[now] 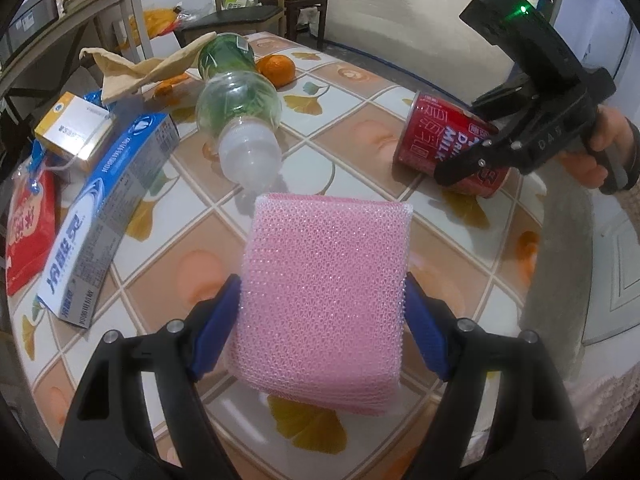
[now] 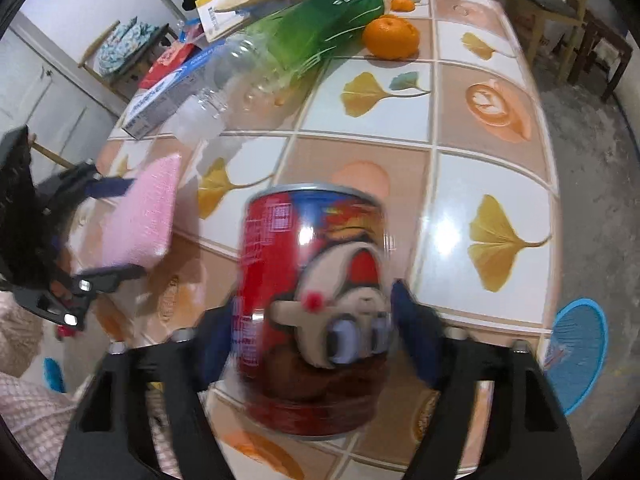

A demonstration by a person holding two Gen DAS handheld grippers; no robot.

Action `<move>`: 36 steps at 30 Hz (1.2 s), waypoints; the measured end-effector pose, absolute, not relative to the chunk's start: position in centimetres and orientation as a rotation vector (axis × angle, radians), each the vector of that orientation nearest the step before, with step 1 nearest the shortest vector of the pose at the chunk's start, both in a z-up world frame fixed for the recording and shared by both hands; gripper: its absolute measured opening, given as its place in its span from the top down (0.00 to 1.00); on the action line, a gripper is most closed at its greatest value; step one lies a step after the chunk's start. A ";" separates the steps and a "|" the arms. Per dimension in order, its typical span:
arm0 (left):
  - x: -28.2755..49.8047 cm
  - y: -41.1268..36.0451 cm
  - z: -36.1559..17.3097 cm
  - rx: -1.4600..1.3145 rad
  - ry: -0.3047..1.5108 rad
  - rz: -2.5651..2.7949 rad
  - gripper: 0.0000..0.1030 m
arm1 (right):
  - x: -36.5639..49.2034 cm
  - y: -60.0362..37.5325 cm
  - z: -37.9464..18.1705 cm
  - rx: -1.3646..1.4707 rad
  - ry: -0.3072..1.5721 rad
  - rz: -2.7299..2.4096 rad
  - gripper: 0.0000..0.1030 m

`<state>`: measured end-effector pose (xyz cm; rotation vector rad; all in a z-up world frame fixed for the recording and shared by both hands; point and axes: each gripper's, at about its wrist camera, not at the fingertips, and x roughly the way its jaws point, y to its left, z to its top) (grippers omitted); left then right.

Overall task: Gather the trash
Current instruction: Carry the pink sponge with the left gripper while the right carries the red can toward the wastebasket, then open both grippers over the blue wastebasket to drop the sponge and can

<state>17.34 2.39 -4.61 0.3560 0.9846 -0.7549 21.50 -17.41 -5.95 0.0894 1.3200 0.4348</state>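
Left gripper point(image 1: 322, 312): I am clenching its jaws on the pink sponge point(image 1: 324, 292), lifted above the table point(image 1: 360, 128) near its front edge.
Right gripper point(image 2: 312, 320): I am gripping the red can point(image 2: 312, 304) by its sides, close to the right edge.
Doing it well: I am keeping both grips steady, carrying each clear of the bottle point(image 1: 236, 116) and not crushing the can.
Left view only: the toothpaste box point(image 1: 100, 216) and the right gripper side-on.
Right view only: the blue basket point(image 2: 580, 360) off the right edge, possibly the bin.

Left gripper point(image 1: 324, 312) and right gripper point(image 2: 316, 332), both clamped, angled steeply downward.
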 end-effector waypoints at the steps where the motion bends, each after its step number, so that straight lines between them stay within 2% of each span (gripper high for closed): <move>1: 17.4 2.5 -4.7 0.346 0.984 -0.757 0.27 | 21.5 -17.4 -5.9 0.090 1.316 0.432 0.38; 10: 17.8 2.3 -4.3 0.303 0.975 -0.763 0.27 | 19.9 -18.5 -5.6 0.154 1.258 0.432 0.38; 19: 18.0 -1.7 -2.4 0.325 0.932 -0.800 0.27 | 17.8 -22.2 -4.0 0.247 1.163 0.403 0.38; 25: 18.2 -7.0 -0.8 0.360 0.895 -0.870 0.27 | 15.1 -27.0 -2.6 0.317 1.086 0.331 0.38; 36: 17.7 -21.5 -0.4 0.454 0.888 -1.065 0.27 | 8.9 -38.7 -2.4 0.463 1.002 0.087 0.38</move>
